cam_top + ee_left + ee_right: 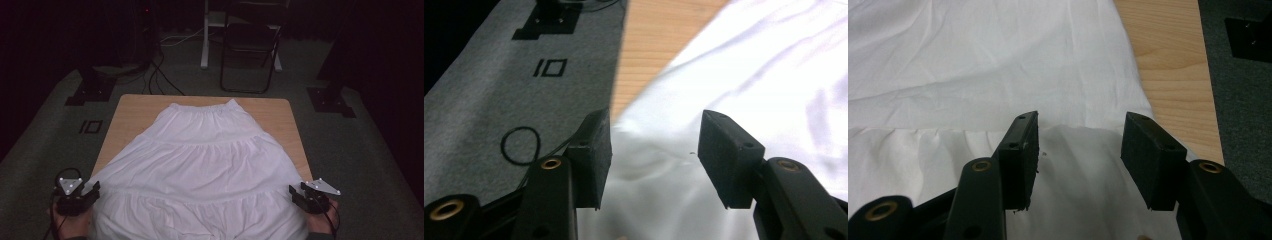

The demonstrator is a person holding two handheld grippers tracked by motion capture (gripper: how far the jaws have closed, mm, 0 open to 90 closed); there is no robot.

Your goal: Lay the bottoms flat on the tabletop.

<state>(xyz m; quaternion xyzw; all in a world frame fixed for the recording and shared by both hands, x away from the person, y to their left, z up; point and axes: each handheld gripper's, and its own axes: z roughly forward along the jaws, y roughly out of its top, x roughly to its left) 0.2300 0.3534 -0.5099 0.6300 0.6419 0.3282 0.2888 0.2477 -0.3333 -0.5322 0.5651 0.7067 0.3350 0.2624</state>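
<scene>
A white tiered skirt (pixel 200 165) lies spread flat on the wooden table (pixel 135 107), waistband at the far end and hem hanging over the near edge. My left gripper (pixel 92 189) sits at the skirt's near left edge. In the left gripper view its jaws (pixel 654 150) stand open above the white skirt (pixel 749 65), with nothing pinched. My right gripper (pixel 292 192) sits at the skirt's near right edge. In the right gripper view it (pixel 1078 150) is open too, over the skirt's lower tier (pixel 973 60) beside the bare table edge (pixel 1173 65).
Grey carpet surrounds the table, with a "10" mark (pixel 91 126) to its left. Black stand bases (pixel 92 87) (pixel 330 100) flank the far corners. A dark folding chair (pixel 250 45) and loose cables (pixel 160 75) are behind the table.
</scene>
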